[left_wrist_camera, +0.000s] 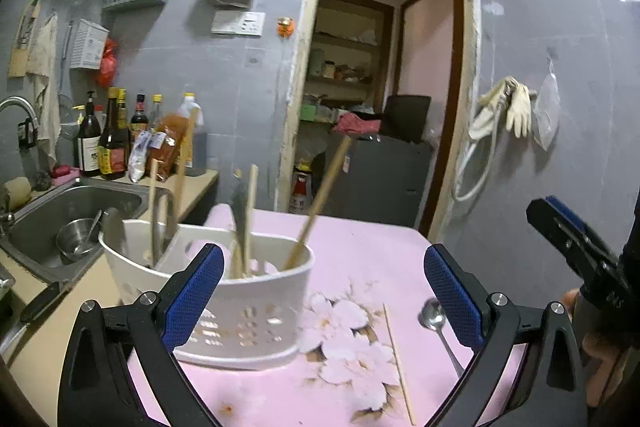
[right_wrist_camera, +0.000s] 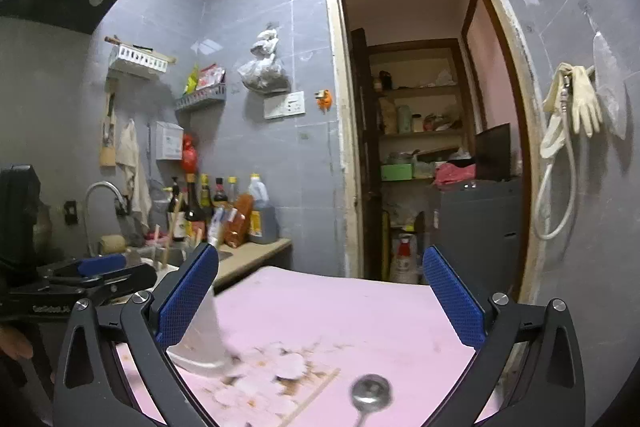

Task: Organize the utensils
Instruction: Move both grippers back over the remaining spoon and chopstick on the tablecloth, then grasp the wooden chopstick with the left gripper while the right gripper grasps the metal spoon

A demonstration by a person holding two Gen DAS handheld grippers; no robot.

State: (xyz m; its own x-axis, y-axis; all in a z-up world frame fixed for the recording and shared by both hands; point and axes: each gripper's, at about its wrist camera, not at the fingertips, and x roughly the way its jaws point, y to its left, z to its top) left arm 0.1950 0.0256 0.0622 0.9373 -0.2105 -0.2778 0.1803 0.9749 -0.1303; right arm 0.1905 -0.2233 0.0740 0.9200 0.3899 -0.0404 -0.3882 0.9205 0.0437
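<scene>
While both claws stand spread wide with nothing between their pads, the items catalogue as follows.

Left gripper [left_wrist_camera: 322, 293]: jaws apart, blue pads bare. Right gripper [right_wrist_camera: 320, 297]: jaws apart, blue pads bare.

Utensil holder [left_wrist_camera: 240, 311]: white plastic, slotted wall, divided inside. It stands upright on the pink table [left_wrist_camera: 360, 247], just ahead of the left claw's left finger. Left view shows its full front and contents; right view shows only a blurred white wall behind that claw's left finger.

Contents, left view only: wooden chopsticks [left_wrist_camera: 250, 215] and several other wooden handles standing near upright or leaning, long axes running up and away from the claw; one long wooden handle [left_wrist_camera: 320, 203] leans up to the right. Which compartment each sits in cannot be told fully.

Loose chopstick [left_wrist_camera: 399, 363]: pale wood, thin, lying flat on the floral print between the left claw's fingers, nearer the right one, long axis running from the claw toward the far edge. Blurred in the right view.

Metal spoon [left_wrist_camera: 432, 315]: shiny steel, lying flat just inside the left claw's right finger, bowl away from the claw, handle running back toward it. Right view shows the bowl low between its fingers, handle cut off by the frame edge.

Sink [left_wrist_camera: 72, 203]: steel, left of the left claw, holding a metal bowl [left_wrist_camera: 78, 239]; barely visible in the right view.
</scene>
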